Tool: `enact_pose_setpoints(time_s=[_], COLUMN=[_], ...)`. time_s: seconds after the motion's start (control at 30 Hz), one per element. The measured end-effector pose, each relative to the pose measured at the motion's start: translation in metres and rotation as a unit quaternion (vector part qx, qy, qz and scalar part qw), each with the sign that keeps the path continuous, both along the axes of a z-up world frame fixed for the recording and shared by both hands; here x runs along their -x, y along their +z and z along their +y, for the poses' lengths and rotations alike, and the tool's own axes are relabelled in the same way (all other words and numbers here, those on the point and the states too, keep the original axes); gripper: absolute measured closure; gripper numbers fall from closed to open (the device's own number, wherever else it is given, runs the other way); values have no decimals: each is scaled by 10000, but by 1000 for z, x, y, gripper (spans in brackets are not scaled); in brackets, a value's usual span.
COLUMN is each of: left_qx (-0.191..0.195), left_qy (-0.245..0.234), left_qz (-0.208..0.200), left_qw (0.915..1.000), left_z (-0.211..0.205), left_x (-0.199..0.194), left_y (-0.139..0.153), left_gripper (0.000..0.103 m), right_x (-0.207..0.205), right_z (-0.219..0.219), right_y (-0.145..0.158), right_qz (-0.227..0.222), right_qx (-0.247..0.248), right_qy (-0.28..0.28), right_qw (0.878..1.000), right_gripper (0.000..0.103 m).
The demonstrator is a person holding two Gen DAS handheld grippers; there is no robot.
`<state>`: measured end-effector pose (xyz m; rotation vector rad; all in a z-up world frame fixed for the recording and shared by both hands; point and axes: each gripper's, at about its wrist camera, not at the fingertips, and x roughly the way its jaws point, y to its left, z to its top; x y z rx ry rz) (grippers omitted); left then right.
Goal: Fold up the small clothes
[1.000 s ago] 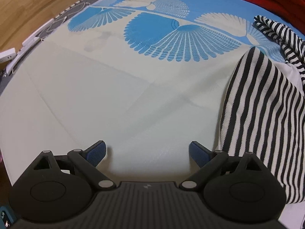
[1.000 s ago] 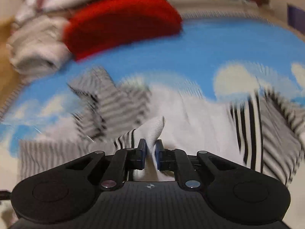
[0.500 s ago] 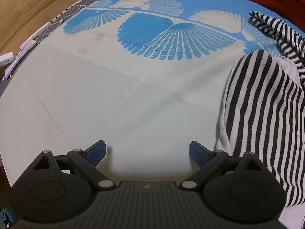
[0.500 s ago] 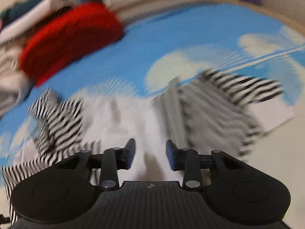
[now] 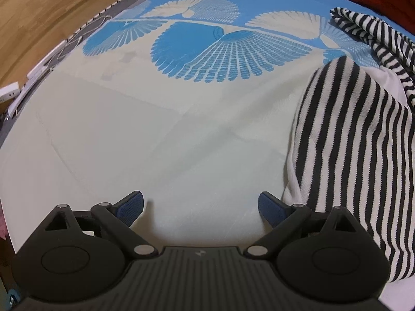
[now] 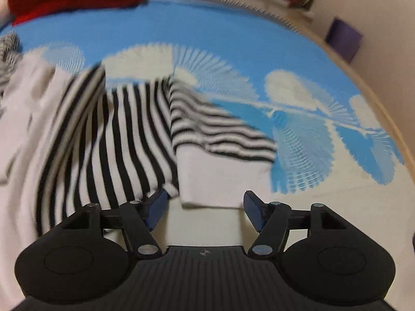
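While our right tool (image 6: 205, 208) was opening with nothing between its pads and our left tool (image 5: 201, 207) stood wide and empty, the striped top (image 6: 124, 140) lay half-folded on the blue-patterned mat (image 5: 145, 140), apparently needing a fresh grasp at its white hem (image 6: 220, 178).

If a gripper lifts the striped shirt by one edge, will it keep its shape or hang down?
The striped shirt would probably hang limp: it already lies in soft folds and bunches. It looks like light knit, so likely easy to lift. Its folded flap may slide open when pulled.
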<state>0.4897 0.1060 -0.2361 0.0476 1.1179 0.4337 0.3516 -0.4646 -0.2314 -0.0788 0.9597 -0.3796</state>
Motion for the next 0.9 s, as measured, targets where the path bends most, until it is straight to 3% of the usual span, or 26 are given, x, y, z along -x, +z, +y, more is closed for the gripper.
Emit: enact_pose_setpoints(time_s=[0.07,0.1,0.13,0.17,0.2,0.33,0.5,0.6,0.73,0.83,0.9], left_qx=[10,15,17,19,22,125,285,308,362,415,466], left_qy=[-8,-17,-26,-32,-33,34,73,102,182,250,333], left_qz=[-1,0,0,0,4,12,-52,-118,-178,-180,-206], left_qw=[10000,10000,10000,10000,10000,9999,9996,9994,9990,9987,9981], left_z=[1,1,1,2,2,5,10,14,24,33,41], left_x=[-1,-1,-1,-1,-1,-2,2,6,11,15,18], left_y=[-1,-1,-1,-1,-1,2,9,16,24,29,33], left_gripper=[5,5,5,5,5,5,5,5,5,5,5], right_x=[-6,-6,-7,-8,-10,-4,7,12,19,25,29], right_z=[-5,-10,-14,-21,-26,-35,-47,-62,-67,-68,-70], right_y=[-8,-8,-7,-6,-4,35,136,193,247,259,258], right_qz=[-25,-95,-102,-55,24,-282,-1054,-1401,-1493,-1327,-1153], right_qx=[28,72,88,-30,-216,-759,-1717,-2029,-1681,-1466,-1041], right_qy=[88,89,73,110,116,-71,-353,-754,-1234,-1760,-2121], right_qw=[10000,9999,9999,9999,9997,9967,9789,9662,9665,9643,9648], right_gripper=[30,36,68,86,92,93,93,93,94,94,95])
